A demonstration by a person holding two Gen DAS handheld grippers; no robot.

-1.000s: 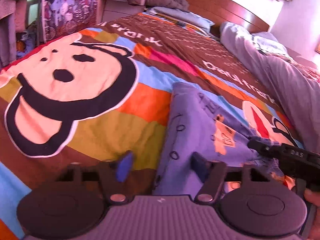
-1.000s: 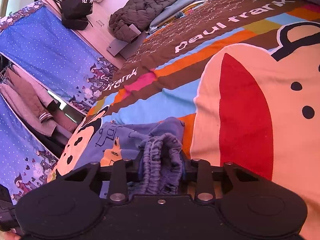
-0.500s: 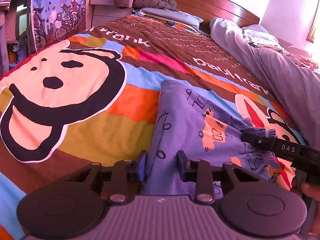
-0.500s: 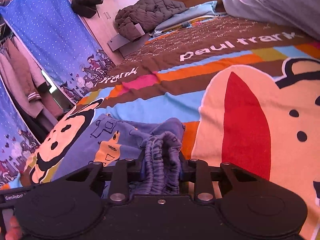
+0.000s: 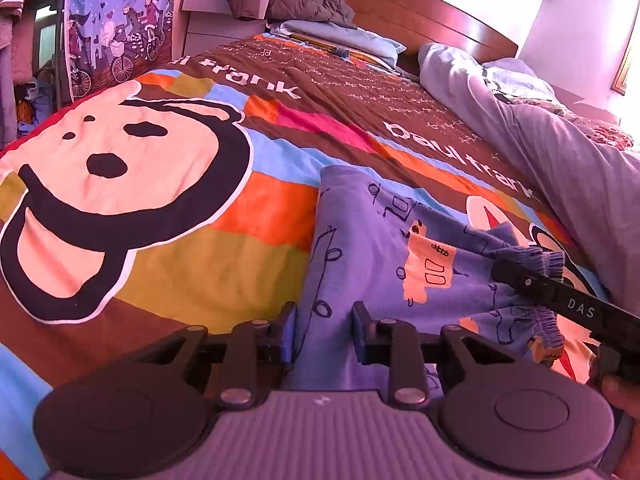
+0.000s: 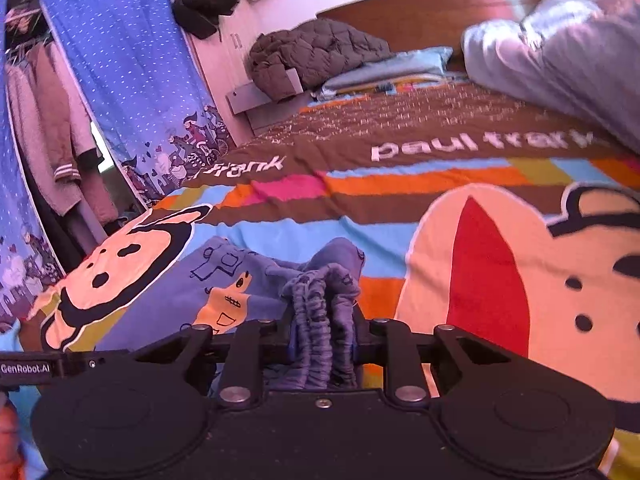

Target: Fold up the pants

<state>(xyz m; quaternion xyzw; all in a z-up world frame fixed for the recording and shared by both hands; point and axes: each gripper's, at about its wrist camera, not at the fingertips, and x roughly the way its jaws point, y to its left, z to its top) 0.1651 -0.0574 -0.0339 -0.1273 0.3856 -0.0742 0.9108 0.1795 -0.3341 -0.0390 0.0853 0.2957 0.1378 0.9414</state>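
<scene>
Small blue pants (image 5: 376,240) printed with cars and an orange truck lie on the bed. My left gripper (image 5: 324,332) straddles their near folded edge; its jaws are closing and the cloth fills the gap between the pads. My right gripper (image 6: 322,336) has the gathered elastic waistband (image 6: 320,300) bunched between its fingers, lifted a little off the bedspread, and its jaws are still closing on it. One right finger (image 5: 560,300) shows in the left wrist view, at the waistband on the right.
A bright cartoon-monkey bedspread (image 5: 120,184) covers the bed. A grey-lilac duvet (image 5: 560,160) is heaped along the right side, with a pillow (image 5: 340,36) and a dark quilted jacket (image 6: 316,56) at the wooden headboard. A blue curtain (image 6: 120,60) hangs on the left.
The left jaws narrowed from wide apart onto the pants' edge. The right gripper rolled towards level and rose slightly with the waistband in it.
</scene>
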